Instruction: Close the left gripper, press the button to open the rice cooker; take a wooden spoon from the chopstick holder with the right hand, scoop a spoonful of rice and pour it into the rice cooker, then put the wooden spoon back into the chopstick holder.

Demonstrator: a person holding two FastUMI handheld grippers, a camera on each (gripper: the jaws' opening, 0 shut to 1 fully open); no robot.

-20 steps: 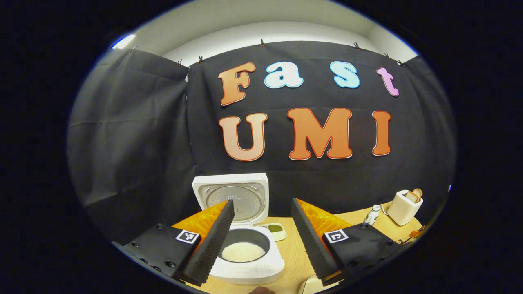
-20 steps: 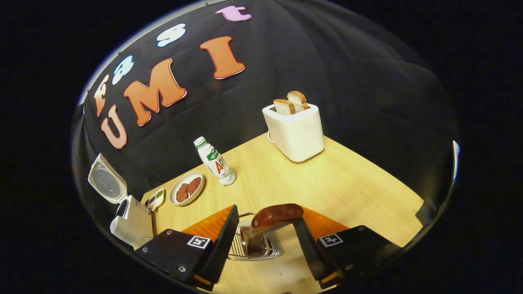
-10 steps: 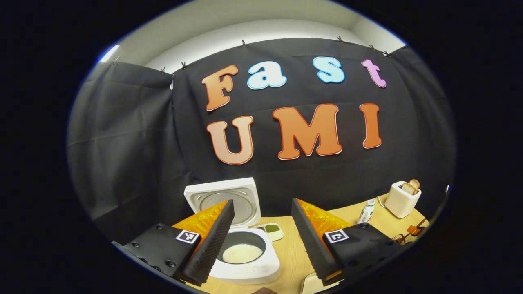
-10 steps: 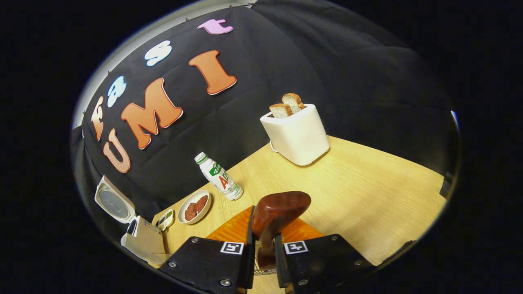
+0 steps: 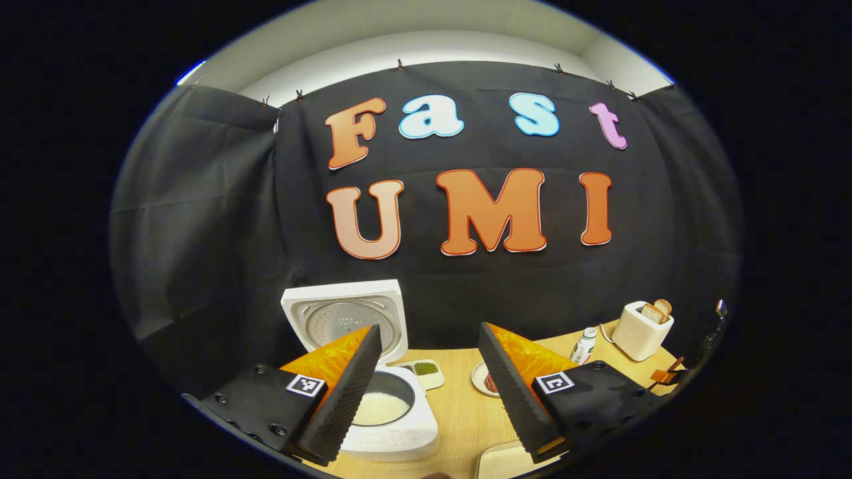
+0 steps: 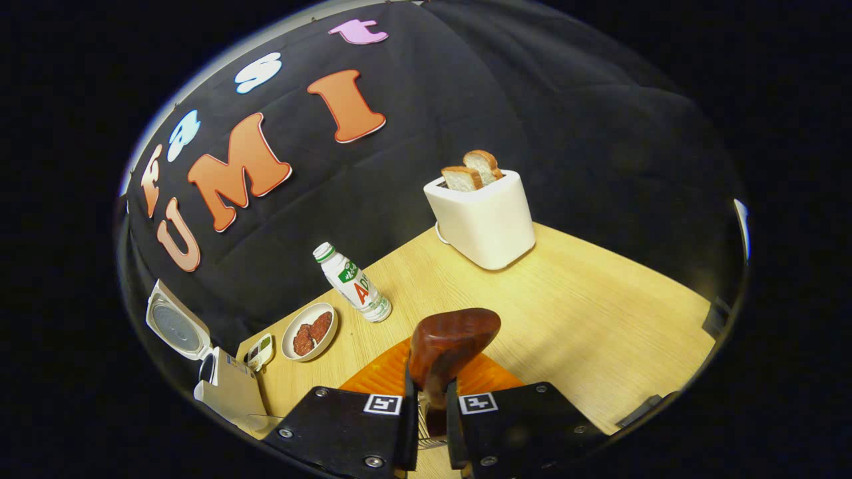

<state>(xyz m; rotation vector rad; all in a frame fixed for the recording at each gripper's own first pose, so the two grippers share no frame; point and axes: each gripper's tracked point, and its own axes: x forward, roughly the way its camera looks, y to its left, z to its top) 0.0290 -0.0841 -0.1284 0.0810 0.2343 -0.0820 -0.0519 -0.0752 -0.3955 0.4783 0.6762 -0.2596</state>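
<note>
The white rice cooker [image 5: 393,432] stands open, lid [image 5: 343,318] upright, white rice [image 5: 378,408] in its pot. My left gripper [image 5: 430,329] hovers open above the table in front of it, holding nothing. In the right gripper view the cooker [image 6: 226,396] sits at the far left. My right gripper [image 6: 429,392] is shut on the dark wooden spoon [image 6: 452,336], whose bowl end sticks up past the fingers. A sliver of the wire chopstick holder [image 6: 421,436] shows below; the spoon's handle is hidden.
On the wooden table [image 6: 586,319] stand a white toaster [image 6: 482,216] with bread, a small bottle [image 6: 353,285], a plate of reddish food [image 6: 309,330] and a little dish of green [image 5: 426,369]. A pale object [image 5: 506,462] lies by the near edge.
My right gripper shut on the spoon's neck and stays shut, shifted slightly. The left gripper drew back from the cooker, which now looks smaller and further left.
</note>
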